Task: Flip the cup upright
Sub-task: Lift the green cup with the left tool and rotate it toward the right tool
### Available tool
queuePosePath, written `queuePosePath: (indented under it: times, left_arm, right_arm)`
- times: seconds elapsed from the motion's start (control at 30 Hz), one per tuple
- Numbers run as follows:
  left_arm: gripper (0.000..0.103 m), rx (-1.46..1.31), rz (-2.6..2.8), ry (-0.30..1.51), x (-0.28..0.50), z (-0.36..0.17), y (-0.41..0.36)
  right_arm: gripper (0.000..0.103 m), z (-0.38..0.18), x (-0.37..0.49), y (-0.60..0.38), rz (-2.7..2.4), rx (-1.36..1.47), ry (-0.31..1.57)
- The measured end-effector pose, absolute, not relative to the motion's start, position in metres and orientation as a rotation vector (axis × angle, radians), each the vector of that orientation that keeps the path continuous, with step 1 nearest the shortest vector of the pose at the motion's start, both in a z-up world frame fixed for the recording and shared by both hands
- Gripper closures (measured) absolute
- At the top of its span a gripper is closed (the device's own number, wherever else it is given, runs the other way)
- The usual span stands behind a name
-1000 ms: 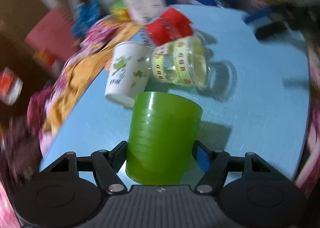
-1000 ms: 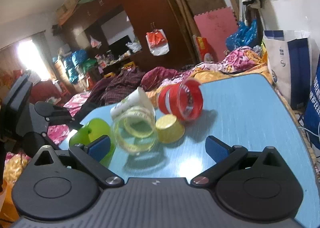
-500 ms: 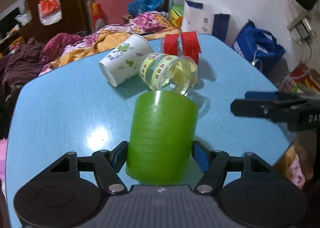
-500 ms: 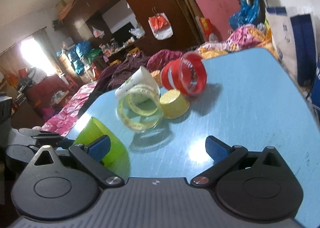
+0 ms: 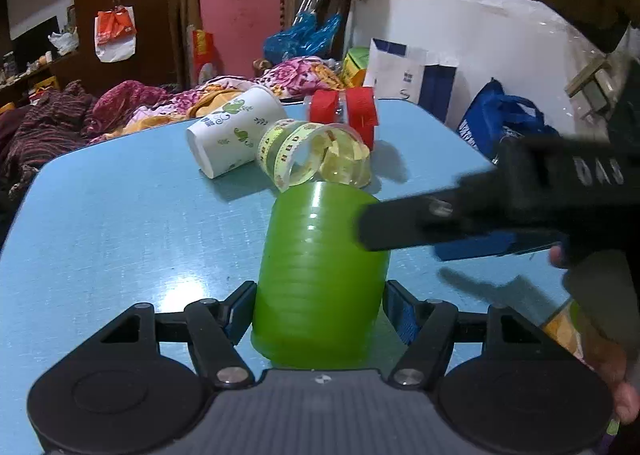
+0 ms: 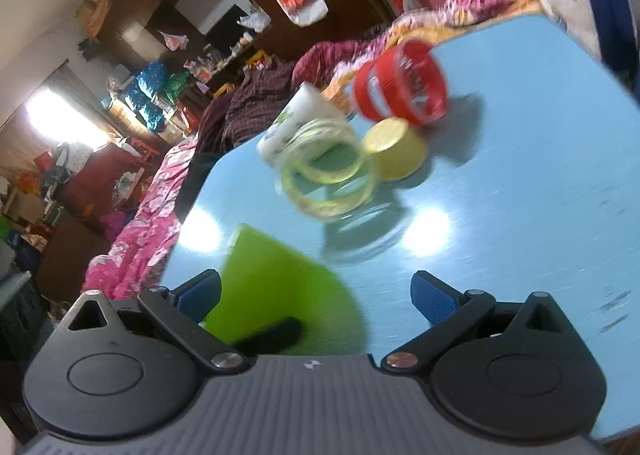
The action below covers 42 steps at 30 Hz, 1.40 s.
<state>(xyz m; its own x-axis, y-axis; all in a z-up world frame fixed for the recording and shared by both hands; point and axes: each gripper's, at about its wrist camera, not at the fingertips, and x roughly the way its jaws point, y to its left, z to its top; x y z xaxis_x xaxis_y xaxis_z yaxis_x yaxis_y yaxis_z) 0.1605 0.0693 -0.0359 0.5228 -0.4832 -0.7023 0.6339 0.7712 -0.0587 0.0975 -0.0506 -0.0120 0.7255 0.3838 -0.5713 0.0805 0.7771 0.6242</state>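
While clamping green cup (image 5: 320, 275), left gripper (image 5: 318, 309) level.

The bench (image 5: 120, 223) is pale blue with bright glare spots. The cup (image 5: 316, 279) is a translucent lime green, faintly ribbed. Both tools are black with blue pads: the left tool (image 5: 318, 307) and the right tool (image 6: 316, 295). The white paper cup (image 5: 234, 131) carries green leaf and bird prints. The clear jar (image 5: 316, 153) wears yellow bands with red lettering. Another clear jar (image 5: 346, 113) has red bands. A small cup (image 6: 394, 149) is plain yellow. Far left, the bedding (image 5: 296, 73) is pink floral.
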Motion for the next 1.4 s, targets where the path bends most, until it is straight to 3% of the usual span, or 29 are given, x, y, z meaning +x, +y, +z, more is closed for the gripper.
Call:
queuePosePath:
  times: [0.33, 0.43, 0.7, 1.4]
  left_arm:
    - [0.033, 0.179, -0.724, 0.744, 0.162, -0.041, 0.079]
    - [0.033, 0.162, -0.738, 0.747, 0.164, -0.042, 0.084]
    - [0.034, 0.150, -0.749, 0.741, 0.166, -0.045, 0.090]
    - [0.035, 0.079, -0.835, 0.692, 0.160, -0.041, 0.129]
  right_arm:
    - [0.006, -0.002, 0.129, -0.014, 0.122, 0.646, 0.856]
    - [0.014, -0.002, 0.136, -0.013, 0.091, 0.623, 0.887]
    - [0.022, -0.003, 0.151, -0.003, 0.057, 0.574, 0.962]
    - [0.025, 0.013, 0.150, 0.011, 0.058, 0.471, 0.907]
